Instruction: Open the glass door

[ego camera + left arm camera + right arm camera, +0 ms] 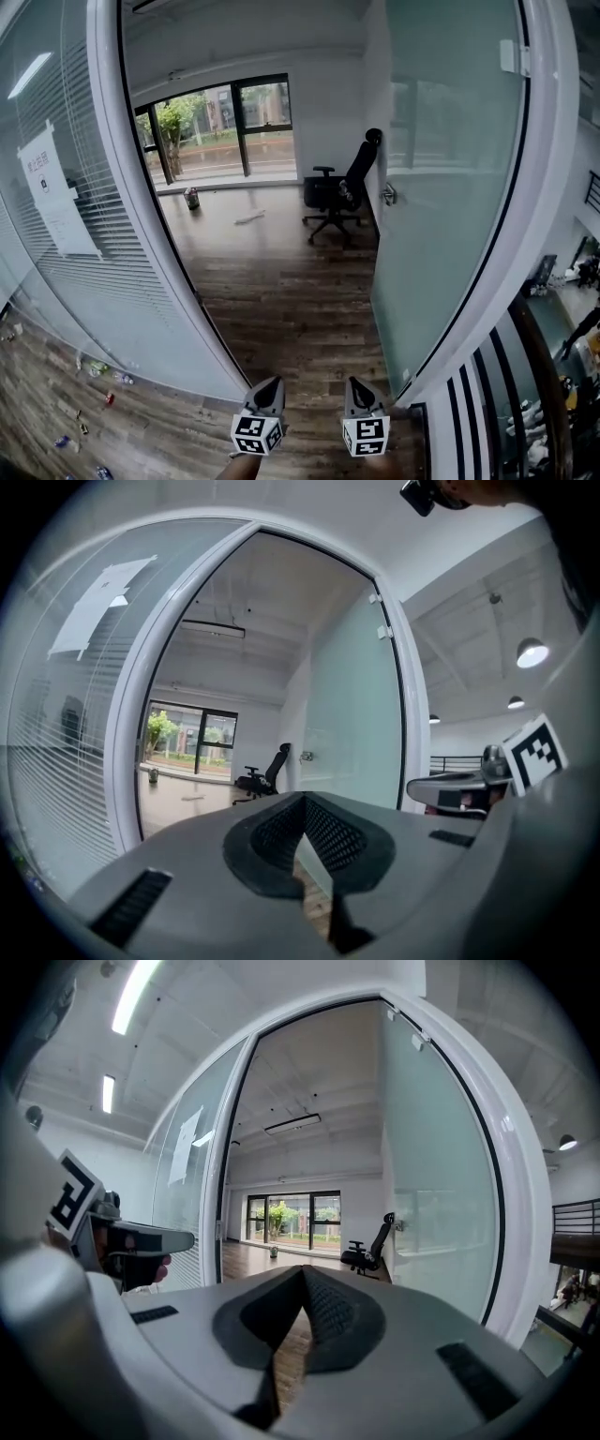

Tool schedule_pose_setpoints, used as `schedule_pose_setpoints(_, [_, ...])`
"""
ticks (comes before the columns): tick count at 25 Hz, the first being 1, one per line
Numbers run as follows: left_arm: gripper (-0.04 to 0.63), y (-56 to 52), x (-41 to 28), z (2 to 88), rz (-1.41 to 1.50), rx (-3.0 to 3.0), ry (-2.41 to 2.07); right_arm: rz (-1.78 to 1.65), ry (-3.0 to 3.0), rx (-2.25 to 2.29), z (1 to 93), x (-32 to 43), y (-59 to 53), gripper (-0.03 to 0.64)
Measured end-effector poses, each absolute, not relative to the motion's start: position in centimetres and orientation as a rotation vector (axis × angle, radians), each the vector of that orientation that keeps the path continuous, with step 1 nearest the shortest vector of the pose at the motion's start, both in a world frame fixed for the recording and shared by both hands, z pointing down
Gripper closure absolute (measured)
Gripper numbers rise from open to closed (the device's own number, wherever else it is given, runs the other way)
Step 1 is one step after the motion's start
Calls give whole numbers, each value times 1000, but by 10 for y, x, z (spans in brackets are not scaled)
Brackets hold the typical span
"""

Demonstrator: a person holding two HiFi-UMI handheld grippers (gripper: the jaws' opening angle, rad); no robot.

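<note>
The frosted glass door (441, 187) stands swung inward on the right of the doorway, and its metal handle (389, 195) is on the edge near the chair. It also shows as the door (352, 724) in the left gripper view and as the door (441, 1213) in the right gripper view. My left gripper (272, 384) and right gripper (354, 384) are side by side at the threshold, pointing into the room. Both are well short of the handle. The left gripper (303, 803) and the right gripper (302, 1274) each have their tips together with nothing between them.
A black office chair (339, 187) stands inside next to the door. A glass wall with blinds and a paper notice (52, 187) lies to the left behind the white door frame (141, 216). A small can (192, 198) sits near the far window. A railing (487, 412) runs at the right.
</note>
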State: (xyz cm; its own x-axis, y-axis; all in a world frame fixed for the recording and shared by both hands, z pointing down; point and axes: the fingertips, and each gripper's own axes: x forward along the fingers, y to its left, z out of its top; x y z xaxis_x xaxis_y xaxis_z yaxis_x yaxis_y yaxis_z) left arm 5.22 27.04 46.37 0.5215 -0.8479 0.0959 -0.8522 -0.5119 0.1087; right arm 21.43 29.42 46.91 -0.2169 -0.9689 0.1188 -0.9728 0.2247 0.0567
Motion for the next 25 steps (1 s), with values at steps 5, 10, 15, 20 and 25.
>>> schedule_pose_setpoints(5, [592,291,68,470,-6,2549,-1492,-15,-2373,1872,461,233,320,601])
schedule_pose_setpoints(10, [592,311,70,467,36,2598,-1553,-37,-2390,1874,458,238,338,601])
schedule_pose_setpoints(15, [592,323,68,472,-27,2539,-1524,-53,-2407,1841,457,232,349,601])
schedule_pose_setpoints(20, [592,341,70,475,-16,2542,-1535,-60,-2406,1844,459,234,365,601])
schedule_pose_setpoints(25, [592,353,72,472,-25,2553,-1538,-71,-2411,1837,459,234,374,601])
